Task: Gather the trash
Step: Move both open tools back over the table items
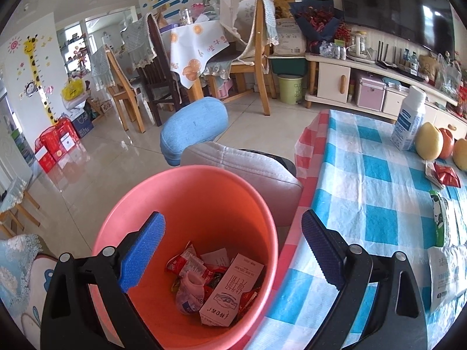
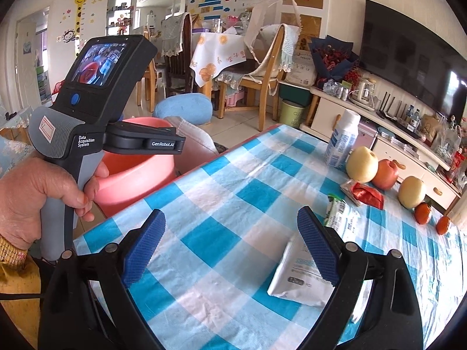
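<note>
A pink bin [image 1: 221, 192] stands beside the table's left edge; it also shows in the right wrist view [image 2: 140, 172]. Inside lie a milk carton [image 1: 230, 291], red wrappers [image 1: 189, 265] and a small bottle [image 1: 189, 291]. My left gripper [image 1: 233, 250] is open and empty above the bin. On the blue checked tablecloth [image 2: 233, 204] lie a white pouch [image 2: 297, 277], a green-and-white wrapper [image 2: 338, 213] and a red wrapper [image 2: 364, 192]. My right gripper [image 2: 230, 248] is open and empty over the cloth, its right finger just over the white pouch.
A white-blue bottle [image 2: 341, 143], pears [image 2: 362, 163], an apple [image 2: 385, 173] and tangerines [image 2: 423, 213] stand at the table's far side. A blue cushion [image 1: 192, 128] and grey seat [image 1: 242, 160] lie behind the bin. Chairs, a TV cabinet and a green bin [image 1: 289, 87] are farther off.
</note>
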`<state>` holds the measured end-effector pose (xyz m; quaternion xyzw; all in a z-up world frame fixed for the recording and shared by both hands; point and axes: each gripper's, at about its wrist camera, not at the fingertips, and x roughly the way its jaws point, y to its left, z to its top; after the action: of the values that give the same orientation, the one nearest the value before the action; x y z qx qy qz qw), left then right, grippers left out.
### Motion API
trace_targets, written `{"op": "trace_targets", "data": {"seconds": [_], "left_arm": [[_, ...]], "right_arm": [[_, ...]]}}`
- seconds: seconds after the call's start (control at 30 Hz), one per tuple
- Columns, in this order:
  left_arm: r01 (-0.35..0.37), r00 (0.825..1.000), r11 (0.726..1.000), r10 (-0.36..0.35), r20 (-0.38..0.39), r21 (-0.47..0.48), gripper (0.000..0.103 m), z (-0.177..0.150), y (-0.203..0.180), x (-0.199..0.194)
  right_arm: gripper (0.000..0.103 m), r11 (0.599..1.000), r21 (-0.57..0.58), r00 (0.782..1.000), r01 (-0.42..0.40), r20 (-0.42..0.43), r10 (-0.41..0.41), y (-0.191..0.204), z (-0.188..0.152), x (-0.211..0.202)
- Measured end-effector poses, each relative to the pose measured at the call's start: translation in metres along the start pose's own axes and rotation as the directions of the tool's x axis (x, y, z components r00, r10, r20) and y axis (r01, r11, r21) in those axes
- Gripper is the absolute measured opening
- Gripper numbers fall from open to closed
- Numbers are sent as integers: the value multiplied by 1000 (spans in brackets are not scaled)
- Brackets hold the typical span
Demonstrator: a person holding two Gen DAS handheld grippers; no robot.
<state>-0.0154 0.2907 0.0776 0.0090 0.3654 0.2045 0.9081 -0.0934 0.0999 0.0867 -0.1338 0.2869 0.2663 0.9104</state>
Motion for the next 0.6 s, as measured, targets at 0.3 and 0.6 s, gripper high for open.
{"op": "trace_targets", "data": {"seconds": [0.3,0.6], "left_arm": [[17,999,998,-19,34,64,94,0,-28,-11],[38,997,991,-45,58,128,94,-3,-54,-20]], "right_arm": [[93,999,39,1000,20,11,-20,-28,-15,-15],[93,995,98,999,18,30,-21,-54,-23,-28]]}}
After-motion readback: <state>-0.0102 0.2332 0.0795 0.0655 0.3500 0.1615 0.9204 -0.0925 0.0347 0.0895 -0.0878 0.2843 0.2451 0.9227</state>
